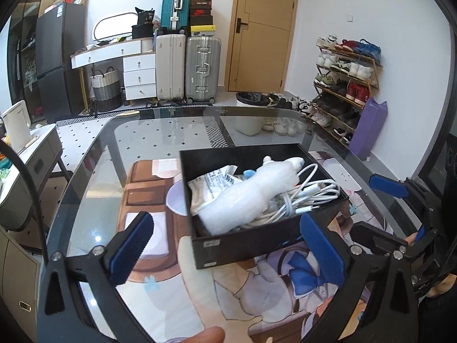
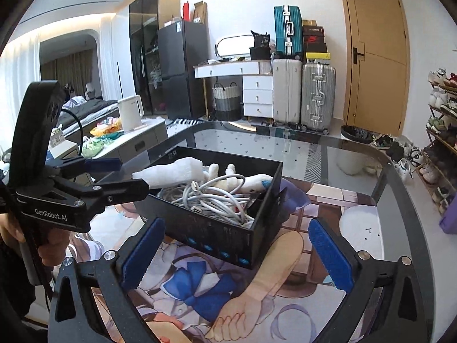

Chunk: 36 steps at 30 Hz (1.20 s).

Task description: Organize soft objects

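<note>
Both hand-held grippers hanging wide open and empty beside the filled black box

The black box (image 1: 257,200) is sitting on the glass worktop (image 1: 160,137), holding a white bubble-wrap bundle (image 1: 251,197), coiled white cables (image 1: 308,197) and a small plush toy (image 2: 228,177). It is lying at 12 o'clock from the left hand-held gripper (image 1: 225,251) and at 11 o'clock from the right hand-held gripper (image 2: 237,254). The bundle's long axis is running from 7 to 1 o'clock in the left view; the left gripper looks slightly nearer.
</note>
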### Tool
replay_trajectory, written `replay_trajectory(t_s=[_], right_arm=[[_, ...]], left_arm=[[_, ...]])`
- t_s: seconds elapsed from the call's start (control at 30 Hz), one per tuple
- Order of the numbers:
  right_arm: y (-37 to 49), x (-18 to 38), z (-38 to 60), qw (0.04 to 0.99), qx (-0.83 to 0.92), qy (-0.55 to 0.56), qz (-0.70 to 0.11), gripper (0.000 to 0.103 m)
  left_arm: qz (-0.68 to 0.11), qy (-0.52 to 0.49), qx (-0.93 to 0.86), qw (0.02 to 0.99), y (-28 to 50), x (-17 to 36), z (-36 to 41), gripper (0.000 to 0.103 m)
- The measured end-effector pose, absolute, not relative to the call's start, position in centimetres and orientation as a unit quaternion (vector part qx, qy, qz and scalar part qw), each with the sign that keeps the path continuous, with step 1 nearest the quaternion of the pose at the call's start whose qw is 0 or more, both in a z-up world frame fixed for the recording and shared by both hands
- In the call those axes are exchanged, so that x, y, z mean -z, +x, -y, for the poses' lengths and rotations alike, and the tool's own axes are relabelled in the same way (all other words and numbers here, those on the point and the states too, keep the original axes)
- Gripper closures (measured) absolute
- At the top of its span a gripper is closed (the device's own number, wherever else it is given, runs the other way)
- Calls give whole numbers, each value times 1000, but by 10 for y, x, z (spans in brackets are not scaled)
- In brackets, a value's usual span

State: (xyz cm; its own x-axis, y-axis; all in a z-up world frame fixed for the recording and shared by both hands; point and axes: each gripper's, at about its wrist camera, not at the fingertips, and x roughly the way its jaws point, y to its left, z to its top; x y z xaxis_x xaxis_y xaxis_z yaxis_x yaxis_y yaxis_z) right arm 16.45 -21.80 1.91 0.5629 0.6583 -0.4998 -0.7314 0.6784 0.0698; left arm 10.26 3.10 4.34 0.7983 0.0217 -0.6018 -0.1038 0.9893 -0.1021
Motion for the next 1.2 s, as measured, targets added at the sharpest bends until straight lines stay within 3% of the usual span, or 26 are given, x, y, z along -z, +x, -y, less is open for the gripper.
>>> replay_trajectory(t_s=[0.47, 1.2], right_arm=[[150, -20, 217, 896, -396, -43, -194, 1], [147, -19, 230, 899, -399, -34, -178, 1]], left_arm=[[-270, -48, -63, 960, 83, -35, -38, 0], [-230, -35, -67, 970, 77, -29, -31, 0]])
